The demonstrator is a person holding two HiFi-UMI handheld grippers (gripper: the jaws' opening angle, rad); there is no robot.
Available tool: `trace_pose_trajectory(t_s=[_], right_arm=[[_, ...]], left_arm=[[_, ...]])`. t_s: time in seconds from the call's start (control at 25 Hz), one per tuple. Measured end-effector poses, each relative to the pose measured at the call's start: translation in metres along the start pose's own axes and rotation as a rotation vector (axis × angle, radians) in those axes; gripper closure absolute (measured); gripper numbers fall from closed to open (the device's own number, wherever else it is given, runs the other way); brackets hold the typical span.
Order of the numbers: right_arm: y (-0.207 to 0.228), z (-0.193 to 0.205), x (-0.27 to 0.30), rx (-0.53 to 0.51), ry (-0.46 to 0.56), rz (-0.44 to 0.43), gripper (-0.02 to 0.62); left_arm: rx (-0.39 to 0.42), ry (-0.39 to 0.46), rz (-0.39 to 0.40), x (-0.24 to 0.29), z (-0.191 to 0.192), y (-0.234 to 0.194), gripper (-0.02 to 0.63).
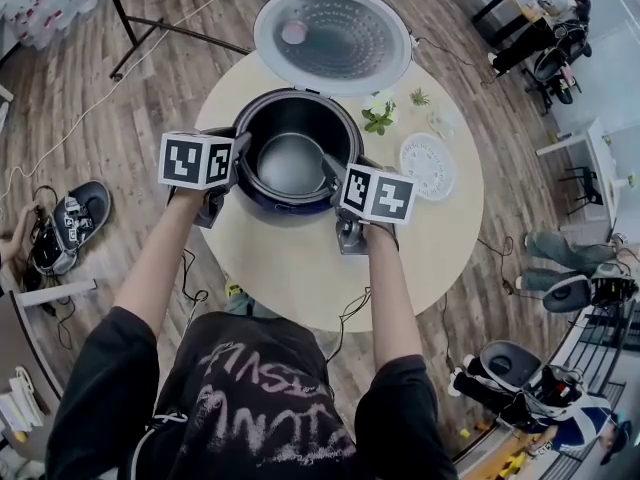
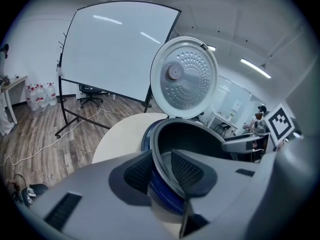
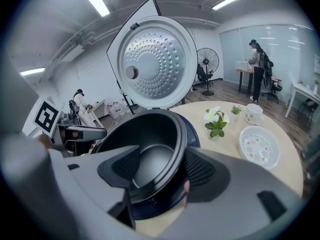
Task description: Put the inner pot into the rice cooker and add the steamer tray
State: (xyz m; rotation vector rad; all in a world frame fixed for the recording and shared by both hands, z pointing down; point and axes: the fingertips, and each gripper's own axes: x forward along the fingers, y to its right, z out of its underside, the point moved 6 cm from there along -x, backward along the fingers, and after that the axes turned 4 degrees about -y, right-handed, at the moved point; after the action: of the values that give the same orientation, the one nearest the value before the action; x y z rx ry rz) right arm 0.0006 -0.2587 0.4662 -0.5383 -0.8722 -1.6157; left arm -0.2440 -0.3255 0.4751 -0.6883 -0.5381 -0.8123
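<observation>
Inner pot (image 1: 292,158) looks fully seated in the rice cooker (image 1: 262,200), which sits toward the 12 o'clock side of the round bench (image 1: 290,268) with its lid (image 1: 332,36) flipped up behind it. Left claw (image 2: 161,169) straddles the pot rim at 9 o'clock, partly open, and I can see a sliver of gap beside the rim, so it's not pinching. Right claw (image 3: 160,166) is at about 4 o'clock on the rim and gaping wide, with the rim between its pads but nothing held.

The steamer tray (image 1: 427,165) is lying flat on the bench at the cooker's 3 o'clock, well apart from both claws. My guess is it's light, thin, stiff plastic with holes, so easy to lift but prone to skating away. I'd nip the outer rim on the near edge. The pot itself looks rigid and slick, so the thin lip is the only real handhold.
</observation>
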Motion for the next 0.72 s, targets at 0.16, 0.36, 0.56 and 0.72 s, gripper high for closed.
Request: trace_pose_trajectory(t_s=[0.16,0.36,0.56,0.72], right_arm=[[-0.003,0.001,-0.003,0.003,0.011,-0.01,0.307],[-0.002,-0.002,-0.008,0.02,0.048,-0.028,0.305],[-0.005,-0.007,-0.023,0.017,0.129,-0.031,0.322],[-0.005,-0.009,-0.038,0.004,0.186,-0.015,0.367]], left_arm=[[-0.001,0.003,0.012,-0.003,0.0,0.0,0.473],[-0.006,0.015,0.033,-0.004,-0.002,0.0,0.468],[0.013,0.068,0.062,-0.013,-0.011,0.007,0.468],[0.052,0.131,0.076,-0.023,-0.02,0.013,0.468]])
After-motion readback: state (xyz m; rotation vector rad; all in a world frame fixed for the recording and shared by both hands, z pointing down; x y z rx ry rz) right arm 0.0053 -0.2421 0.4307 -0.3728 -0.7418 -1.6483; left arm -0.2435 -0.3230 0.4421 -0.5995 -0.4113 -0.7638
